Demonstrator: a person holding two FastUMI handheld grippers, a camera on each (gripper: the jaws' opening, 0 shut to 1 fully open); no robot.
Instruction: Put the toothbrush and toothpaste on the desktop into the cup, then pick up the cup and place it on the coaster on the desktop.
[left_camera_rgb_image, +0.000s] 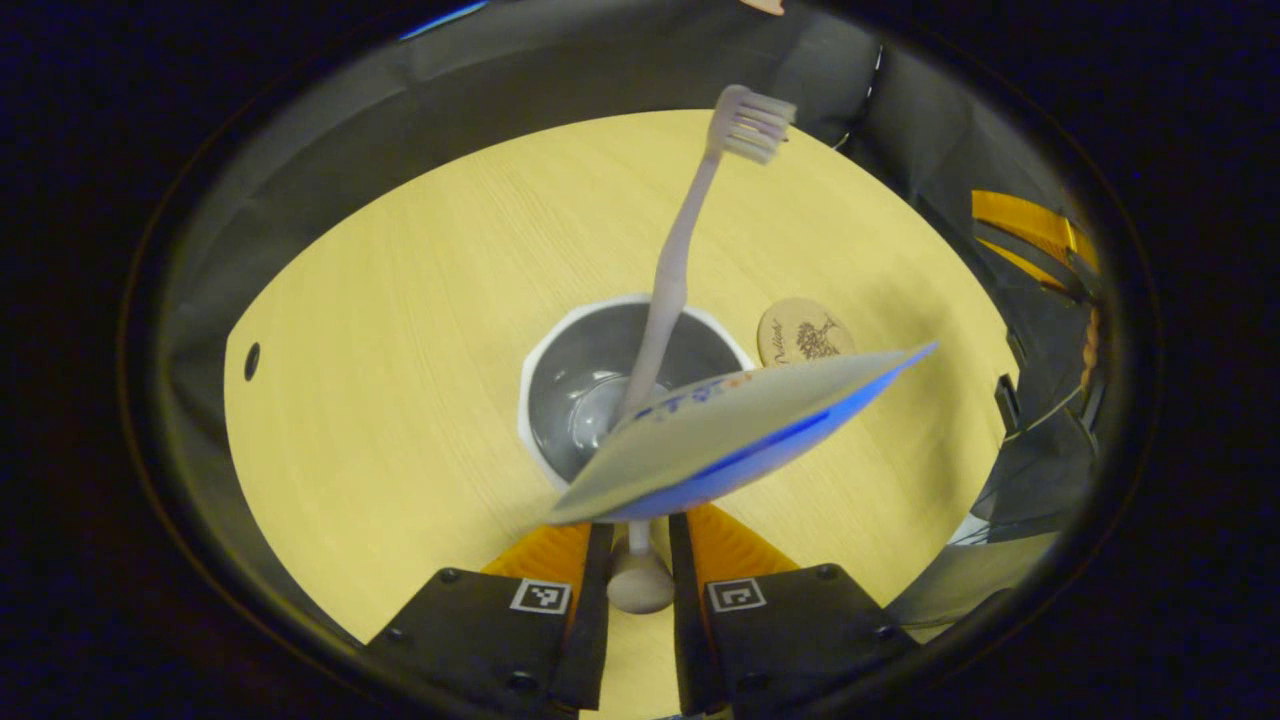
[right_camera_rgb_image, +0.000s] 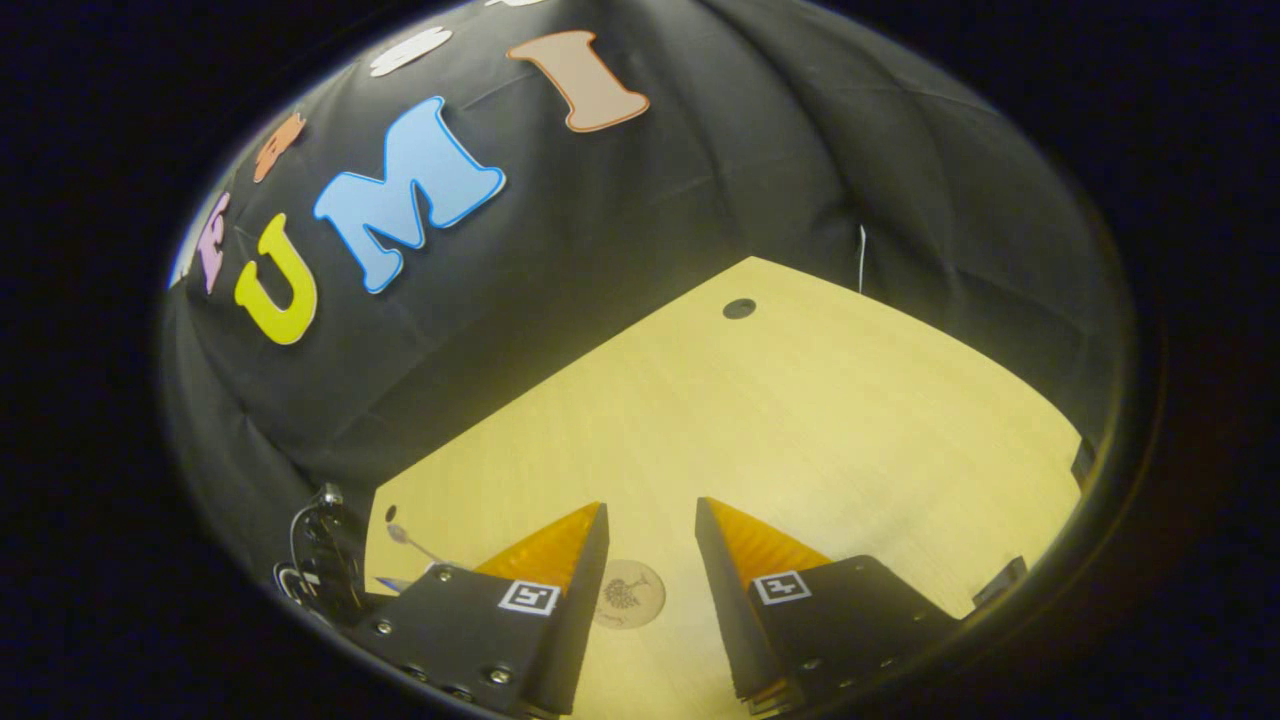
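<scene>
In the left gripper view a white cup (left_camera_rgb_image: 545, 365) with a grey inside stands on the wooden desktop (left_camera_rgb_image: 400, 300). A pale toothbrush (left_camera_rgb_image: 672, 270) leans in it, bristles up. My left gripper (left_camera_rgb_image: 640, 528) hovers above the cup's near rim, shut on the cap end of the toothpaste (left_camera_rgb_image: 730, 425); the blurred white and blue tube fans out over the cup's mouth. The round wooden coaster (left_camera_rgb_image: 800, 332) lies just right of the cup. In the right gripper view my right gripper (right_camera_rgb_image: 651, 505) is open and holds nothing, high above the coaster (right_camera_rgb_image: 628, 593). The toothbrush (right_camera_rgb_image: 402, 537) peeks in at lower left.
The desktop (right_camera_rgb_image: 800, 400) has a small round cable hole (right_camera_rgb_image: 739, 308) near its far corner and another hole (left_camera_rgb_image: 251, 360) at its left side. Black cloth walls close around the table. A dark device with cables (right_camera_rgb_image: 322, 555) shows at the lower left of the right gripper view.
</scene>
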